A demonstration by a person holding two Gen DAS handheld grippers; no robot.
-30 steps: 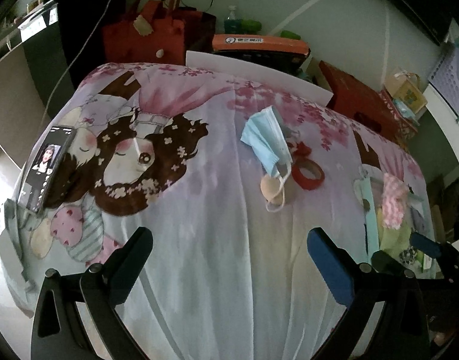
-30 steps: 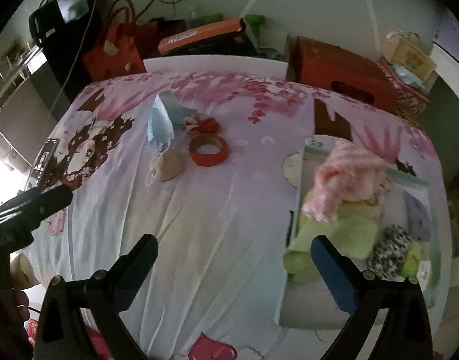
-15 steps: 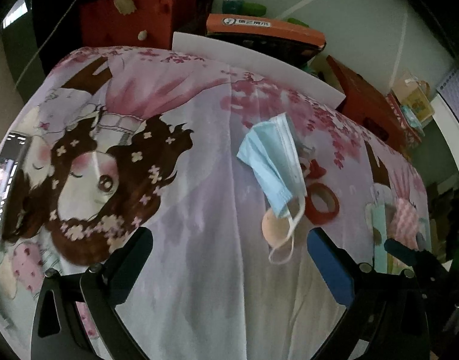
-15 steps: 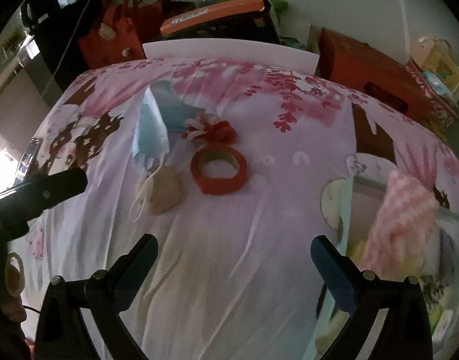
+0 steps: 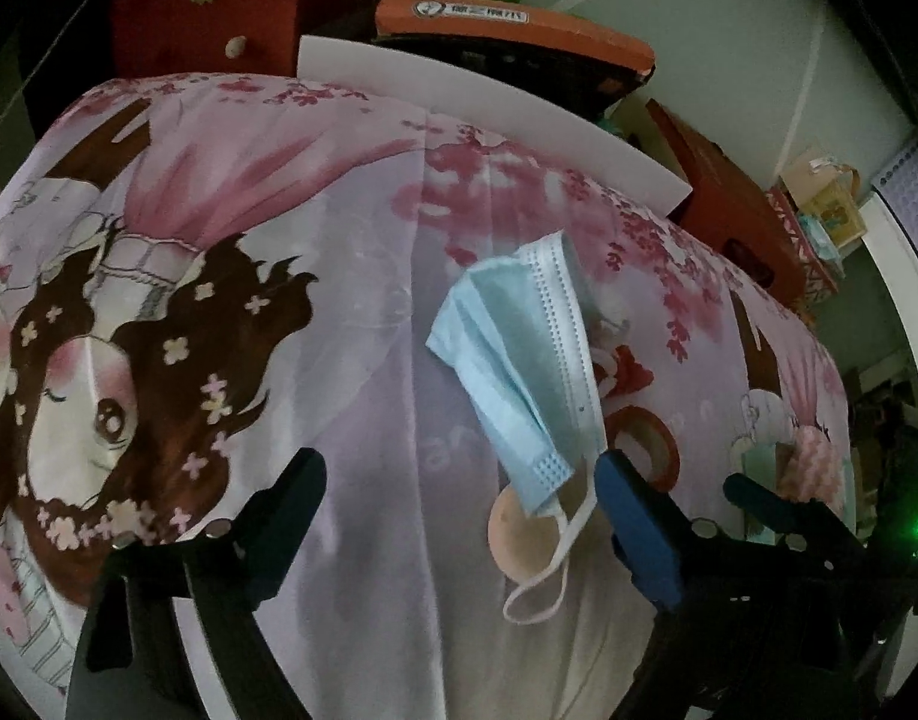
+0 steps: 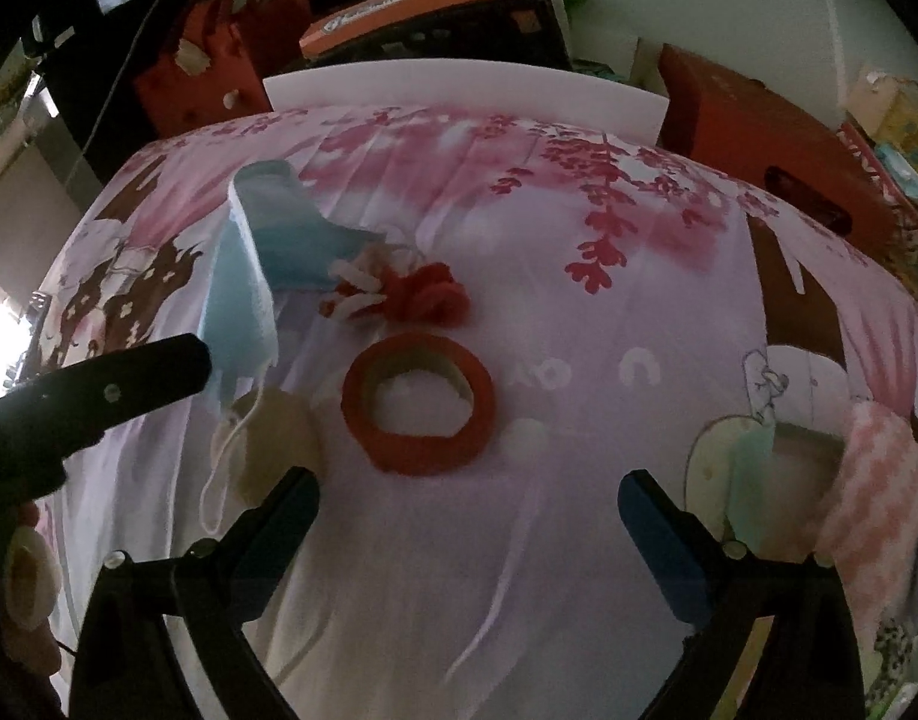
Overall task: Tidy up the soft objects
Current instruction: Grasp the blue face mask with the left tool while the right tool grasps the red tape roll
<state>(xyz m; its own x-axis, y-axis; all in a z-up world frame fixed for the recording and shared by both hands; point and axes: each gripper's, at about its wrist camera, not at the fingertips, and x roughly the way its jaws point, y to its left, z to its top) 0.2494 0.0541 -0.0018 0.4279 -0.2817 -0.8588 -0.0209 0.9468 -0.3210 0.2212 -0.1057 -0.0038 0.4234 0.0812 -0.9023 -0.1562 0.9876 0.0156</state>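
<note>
A blue face mask (image 5: 522, 372) lies on the printed cloth, its ear loop draped over a beige round puff (image 5: 519, 534). My left gripper (image 5: 459, 504) is open and empty, just short of the puff and mask. In the right wrist view the mask (image 6: 255, 276) lies at the left, with a red and white yarn scrunchie (image 6: 399, 294) and a red tape roll (image 6: 420, 411) beside it and the puff (image 6: 279, 450) below. My right gripper (image 6: 468, 510) is open and empty, just short of the tape roll. A pink fluffy cloth (image 6: 873, 480) lies in a tray at the right.
The cartoon-print cloth (image 5: 279, 300) covers the table. A white board (image 6: 459, 90), a red bag (image 6: 201, 72), an orange case (image 6: 423, 0) and a red box (image 6: 771, 132) stand beyond the far edge. The left gripper's finger (image 6: 99, 396) reaches in at the left of the right wrist view.
Both grippers have moved forward and lower toward the mask, puff and tape roll. The tray has slid to the right edge of the right wrist view. Both stay open.
</note>
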